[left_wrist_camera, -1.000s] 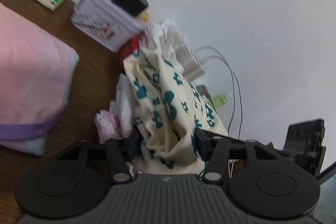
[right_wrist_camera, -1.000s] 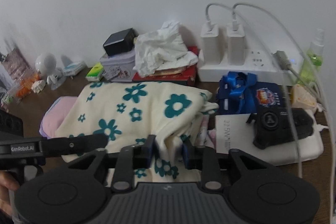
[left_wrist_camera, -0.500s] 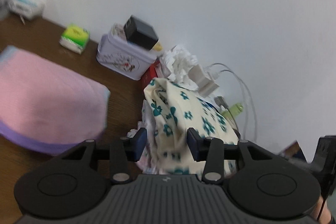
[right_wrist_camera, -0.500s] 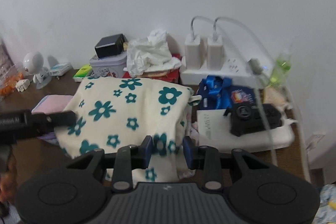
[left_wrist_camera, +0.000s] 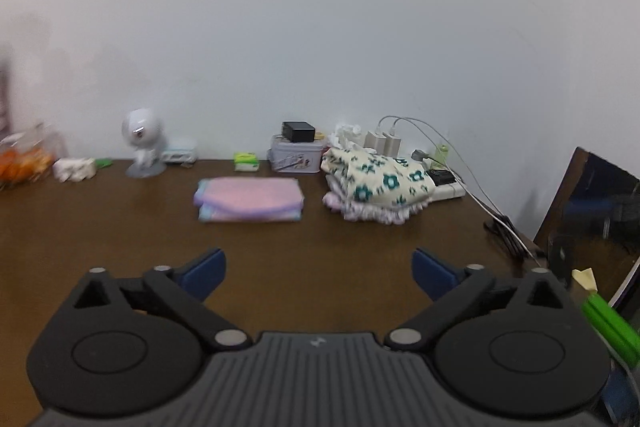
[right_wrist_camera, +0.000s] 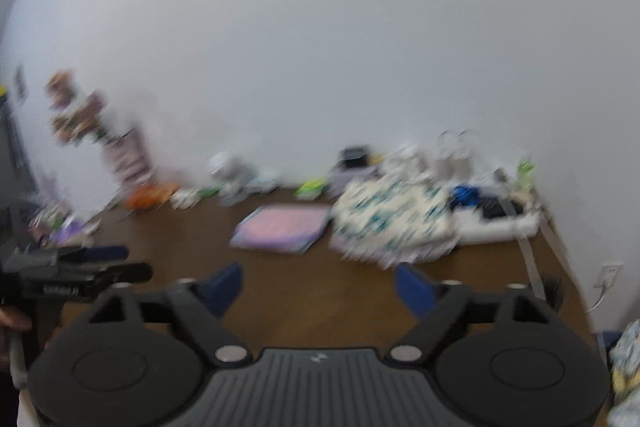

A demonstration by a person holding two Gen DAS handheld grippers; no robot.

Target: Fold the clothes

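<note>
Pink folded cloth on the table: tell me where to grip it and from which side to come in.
Grip the pink cloth at its near long edge, coming from the front, low over the table. It lies flat and folded, that edge faces the hand-held grippers, and the table in front of it is bare. The floral cloth lies close on its right, and a tin stands behind, so those sides look tighter.
</note>
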